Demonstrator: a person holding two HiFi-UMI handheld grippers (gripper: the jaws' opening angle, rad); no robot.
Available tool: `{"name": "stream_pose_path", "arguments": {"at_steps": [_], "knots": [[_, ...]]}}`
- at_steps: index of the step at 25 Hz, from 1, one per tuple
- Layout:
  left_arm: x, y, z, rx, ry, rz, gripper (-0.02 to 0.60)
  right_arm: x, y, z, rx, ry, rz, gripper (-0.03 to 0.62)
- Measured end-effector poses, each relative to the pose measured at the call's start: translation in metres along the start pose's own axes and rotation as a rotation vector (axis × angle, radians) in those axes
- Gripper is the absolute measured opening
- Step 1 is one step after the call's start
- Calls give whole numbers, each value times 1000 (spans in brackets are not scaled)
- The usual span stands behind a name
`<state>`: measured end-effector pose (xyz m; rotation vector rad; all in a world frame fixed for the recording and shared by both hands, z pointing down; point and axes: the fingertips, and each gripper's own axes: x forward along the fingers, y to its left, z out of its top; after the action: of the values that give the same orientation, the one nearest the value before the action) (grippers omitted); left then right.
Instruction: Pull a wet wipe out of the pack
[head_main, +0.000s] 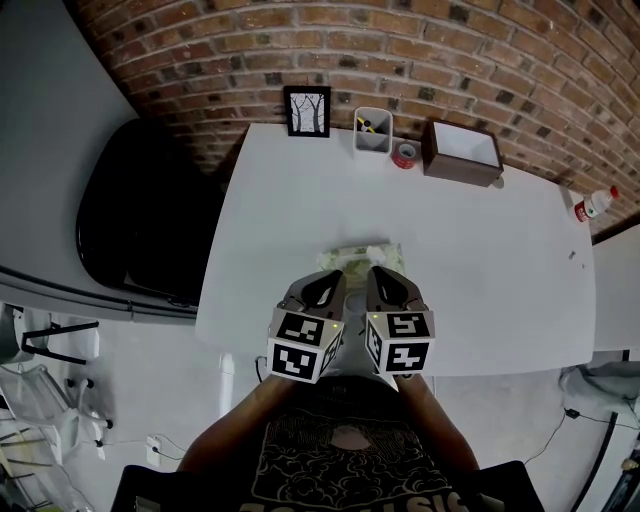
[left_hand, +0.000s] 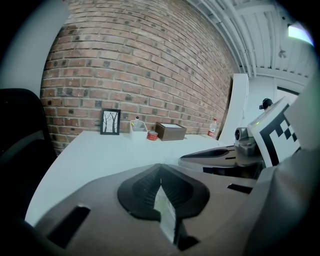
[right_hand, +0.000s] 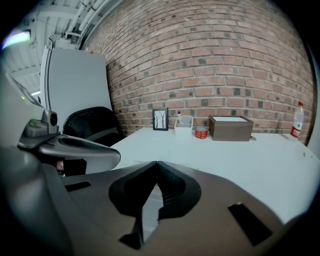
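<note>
Two grippers, head view: left gripper (head_main: 333, 272) and right gripper (head_main: 378, 272) sit side by side, close together, low over the near part of the table (head_main: 480, 260). Their marker cubes face the person.
Pack, head view: the pale pack (head_main: 362, 252) lies flat on the table, just beyond and partly under both grippers' tips. Contact cannot be told from here.
Back row, head view: picture (head_main: 307, 111), holder (head_main: 373, 130), tape (head_main: 404, 155) and box (head_main: 461, 152) stand along the brick wall (head_main: 420, 50). The bottle (head_main: 594, 204) stands apart at the far right edge.
Chair, head view: a black chair (head_main: 140, 210) stands left of the table.
Person, head view: forearms and a dark printed shirt show at the bottom edge.
Jaws, left gripper view: clenched, tips meeting (left_hand: 160, 167), nothing seen gripped. A pale sliver shows through the gap behind the tips; what it is cannot be told.
Neighbour, left gripper view: the right gripper (left_hand: 215, 159) is just beside, on the right.
Background, left gripper view: picture (left_hand: 110, 121), holder (left_hand: 137, 127), tape (left_hand: 152, 135), box (left_hand: 170, 131) and bottle (left_hand: 213, 128) stand at the table's far end.
Pack, left gripper view: hidden below the gripper body.
Jaws, right gripper view: pressed together at the tips (right_hand: 156, 164), with nothing seen held. A pale gap shows behind them.
Neighbour, right gripper view: the left gripper (right_hand: 75, 150) is just beside, on the left, with the chair (right_hand: 92, 125) behind it.
Background, right gripper view: picture (right_hand: 160, 119), holder (right_hand: 183, 125), tape (right_hand: 201, 132) and box (right_hand: 231, 128) stand against the wall. The bottle (right_hand: 298, 120) is well to the right.
</note>
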<state>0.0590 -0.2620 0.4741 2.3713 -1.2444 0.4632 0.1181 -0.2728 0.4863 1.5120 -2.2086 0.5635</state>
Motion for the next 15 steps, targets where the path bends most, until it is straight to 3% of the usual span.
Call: {"name": "stream_pose_path", "arguments": {"at_steps": [15], "knots": [[-29, -2, 9, 14, -18, -29, 11, -24, 20, 25, -18, -49, -27, 17]]}}
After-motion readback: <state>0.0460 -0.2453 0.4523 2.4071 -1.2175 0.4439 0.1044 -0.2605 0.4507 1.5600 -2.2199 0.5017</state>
